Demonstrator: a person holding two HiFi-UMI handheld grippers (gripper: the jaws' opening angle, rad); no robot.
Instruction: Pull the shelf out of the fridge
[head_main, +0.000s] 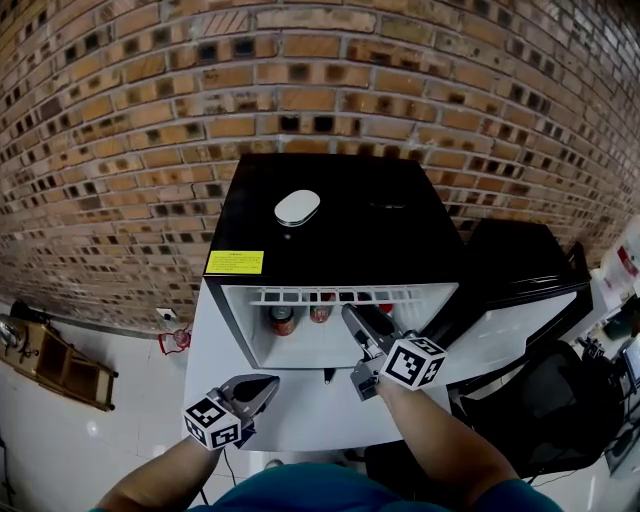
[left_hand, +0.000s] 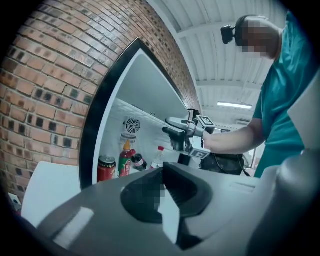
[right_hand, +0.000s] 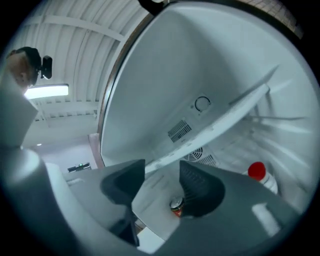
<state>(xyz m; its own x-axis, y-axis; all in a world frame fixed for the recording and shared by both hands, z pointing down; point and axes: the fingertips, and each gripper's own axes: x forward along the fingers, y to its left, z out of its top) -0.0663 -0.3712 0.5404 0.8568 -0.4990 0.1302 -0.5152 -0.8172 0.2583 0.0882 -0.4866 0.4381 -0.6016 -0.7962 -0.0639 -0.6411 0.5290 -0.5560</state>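
The black mini fridge (head_main: 340, 200) stands with its door swung open to the right. A white wire shelf (head_main: 330, 296) sits near the top of the opening; in the right gripper view its front edge (right_hand: 215, 125) crosses just ahead of the jaws. My right gripper (head_main: 352, 316) is at the opening just below the shelf, open, its jaws apart (right_hand: 162, 182) with nothing pressed between them. My left gripper (head_main: 268, 384) hangs lower and to the left, outside the fridge, shut and empty (left_hand: 162, 172). From there the right gripper (left_hand: 172, 131) shows at the shelf's height.
Under the shelf stand a red can (left_hand: 106, 168), a red sauce bottle (left_hand: 126, 159), a dark bottle (left_hand: 139, 162) and a red-capped clear bottle (right_hand: 256, 171). A white oval object (head_main: 297, 207) lies on the fridge top. The open door (head_main: 520, 300) and a black chair (head_main: 540, 400) are at the right.
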